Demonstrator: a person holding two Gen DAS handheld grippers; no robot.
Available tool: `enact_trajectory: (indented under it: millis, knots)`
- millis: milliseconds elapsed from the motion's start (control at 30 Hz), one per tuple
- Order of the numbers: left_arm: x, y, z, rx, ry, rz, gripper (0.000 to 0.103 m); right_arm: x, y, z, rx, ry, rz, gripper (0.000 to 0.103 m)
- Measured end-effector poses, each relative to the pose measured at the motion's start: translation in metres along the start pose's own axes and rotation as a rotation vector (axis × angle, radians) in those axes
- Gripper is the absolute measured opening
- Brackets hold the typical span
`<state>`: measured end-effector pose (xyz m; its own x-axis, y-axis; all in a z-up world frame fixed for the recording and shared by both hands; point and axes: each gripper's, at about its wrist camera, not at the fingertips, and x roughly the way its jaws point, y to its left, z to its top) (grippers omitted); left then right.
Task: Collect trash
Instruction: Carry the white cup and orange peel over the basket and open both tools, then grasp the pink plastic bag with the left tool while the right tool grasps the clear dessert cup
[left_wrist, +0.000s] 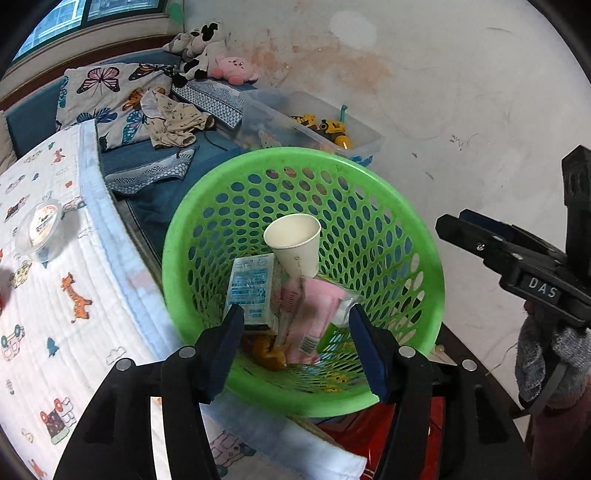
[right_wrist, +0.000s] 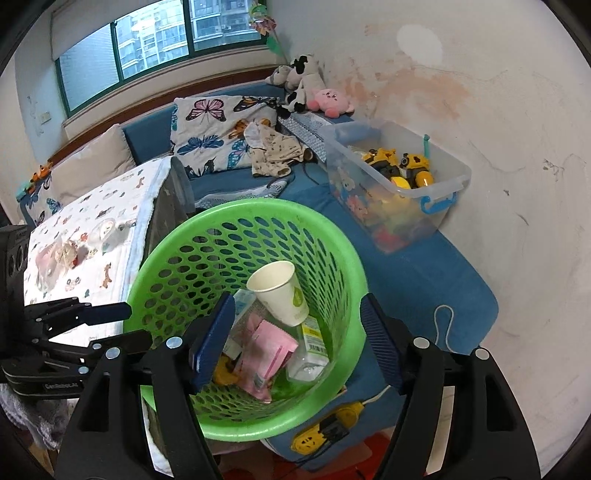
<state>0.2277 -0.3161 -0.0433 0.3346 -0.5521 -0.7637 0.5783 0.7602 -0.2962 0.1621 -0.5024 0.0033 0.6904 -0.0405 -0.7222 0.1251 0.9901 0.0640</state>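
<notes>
Round green perforated plastic basket (left_wrist: 369, 206) stands beside the bed, against the animal-print quilt (left_wrist: 48, 295). Inside it: white paper cup (left_wrist: 295, 245) tilted, mouth up, resting on a blue-and-white drink carton (left_wrist: 249, 291); pink wrappers (left_wrist: 314, 314); a clear plastic bottle with a yellow-green label (right_wrist: 310, 350); something brown-yellow at the bottom, not identifiable. Clear plastic storage bin (right_wrist: 436, 192) on the blue sofa holds yellow toy vehicles (right_wrist: 402, 166). A clear lidded tub (left_wrist: 40, 229) lies on the quilt. Left gripper (left_wrist: 295, 321) hangs over the basket, jaws apart, holding nothing. Right gripper (right_wrist: 297, 314) likewise spread wide and empty.
</notes>
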Motion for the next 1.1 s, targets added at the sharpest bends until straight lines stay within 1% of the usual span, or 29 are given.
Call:
enact_trajectory:
  millis: [133,267,533,633,833,1033,1100]
  knots:
    - [-0.017,0.011,-0.006,-0.012,-0.025,0.029,0.057,-0.002,0.009,0.000,-0.005,-0.003,0.029,0.071]
    - [-0.040,0.031,-0.017,-0.043,-0.055,0.067,0.057,0.000,0.023,0.001,-0.025,-0.002,0.058,0.071]
    - [-0.076,0.074,-0.042,-0.086,-0.088,0.172,0.057,0.014,0.074,0.004,-0.094,0.014,0.137,0.072]
    - [-0.090,0.094,-0.051,-0.106,-0.101,0.222,0.057,0.022,0.093,0.006,-0.118,0.024,0.167,0.073]
    - [-0.117,0.141,-0.063,-0.178,-0.123,0.316,0.057,0.043,0.140,0.014,-0.165,0.043,0.241,0.073]
    - [-0.143,0.194,-0.069,-0.231,-0.157,0.481,0.057,0.064,0.178,0.022,-0.208,0.060,0.295,0.073]
    - [-0.146,0.213,-0.071,-0.265,-0.153,0.501,0.057,0.073,0.192,0.025,-0.229,0.065,0.310,0.073]
